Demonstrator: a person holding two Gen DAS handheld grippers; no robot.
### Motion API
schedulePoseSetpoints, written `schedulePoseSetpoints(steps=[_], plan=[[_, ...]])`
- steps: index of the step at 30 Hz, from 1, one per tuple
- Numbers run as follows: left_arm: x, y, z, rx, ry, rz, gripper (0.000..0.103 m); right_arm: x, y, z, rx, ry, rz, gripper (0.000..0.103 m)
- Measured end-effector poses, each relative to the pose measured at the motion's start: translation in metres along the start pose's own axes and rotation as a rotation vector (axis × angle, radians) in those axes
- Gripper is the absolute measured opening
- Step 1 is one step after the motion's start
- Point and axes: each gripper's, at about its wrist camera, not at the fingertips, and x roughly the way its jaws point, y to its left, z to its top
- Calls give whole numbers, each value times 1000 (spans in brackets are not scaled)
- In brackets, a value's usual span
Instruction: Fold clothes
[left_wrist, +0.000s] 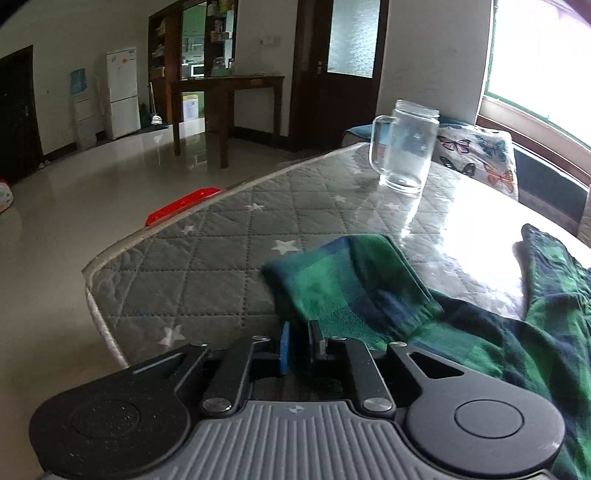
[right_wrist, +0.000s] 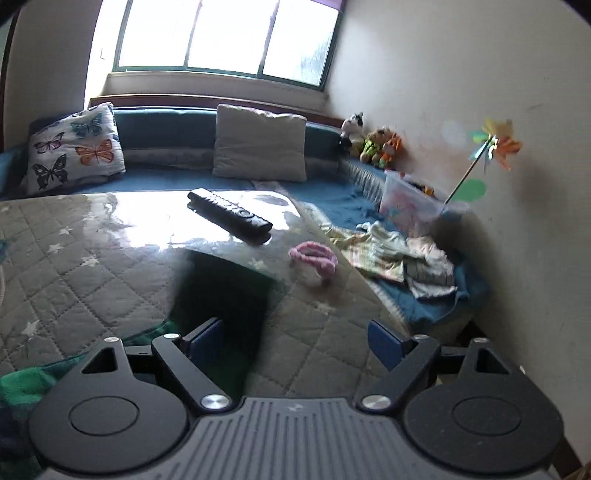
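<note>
Table (left_wrist: 207, 258): quilted grey cover under a glossy clear sheet; the slick sheet could let cloth slide instead of creasing.
Garment (left_wrist: 354, 291): green and dark blue plaid, lying at the near edge of the table, one sleeve-like end toward the near left corner, the rest spreading to the right. If only one end is pulled, the loose bulk may drag and bunch, or slip off the near edge.
Left gripper (left_wrist: 301, 341): fingers pressed together on the plaid hem; the bite looks thin, so a quick tug could free it.
Right gripper (right_wrist: 295, 341): fingers spread wide, holding nothing, over the cover with plaid at its lower left; closing here would miss the cloth.
Glass mug (left_wrist: 404, 147): near the far edge; a wide swing of cloth could tip it.
Remote (right_wrist: 229, 214): toward the far edge; could be swept along.
Pink hair tie (right_wrist: 314, 256): by the right edge; easily knocked off.
</note>
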Motion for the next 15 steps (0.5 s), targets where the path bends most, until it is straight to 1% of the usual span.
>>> schedulePoseSetpoints(steps=[1, 2, 3, 5, 6, 7, 8, 9, 10, 14, 15], plan=[[-1, 1, 0, 9, -5, 10, 25, -3, 5, -2, -12, 0, 22, 88], [-1, 1, 0, 19, -11, 19, 40, -6, 9, -5, -23, 0, 44, 88], [-2, 1, 0, 32, -19, 30, 49, -9, 14, -7, -35, 0, 66, 89], [-5, 1, -2, 59, -38, 35, 53, -15, 23, -12, -58, 1, 110, 90], [-6, 2, -3, 74, -48, 26, 59, -18, 28, -14, -69, 1, 132, 91], [-8, 1, -4, 85, -54, 21, 63, -21, 32, -16, -81, 1, 154, 93], [-9, 1, -5, 99, -60, 15, 69, -23, 37, -18, -92, 1, 175, 94], [-11, 0, -7, 120, -64, 3, 74, -27, 48, -20, -115, 1, 209, 94], [-12, -2, -9, 144, -67, -9, 76, -29, 55, -22, -130, 2, 229, 94], [-14, -18, -20, 276, -79, -44, 91, -44, 88, -30, -178, 6, 306, 98], [-12, -23, -22, 308, -81, -45, 91, -47, 96, -32, -189, 9, 320, 98]])
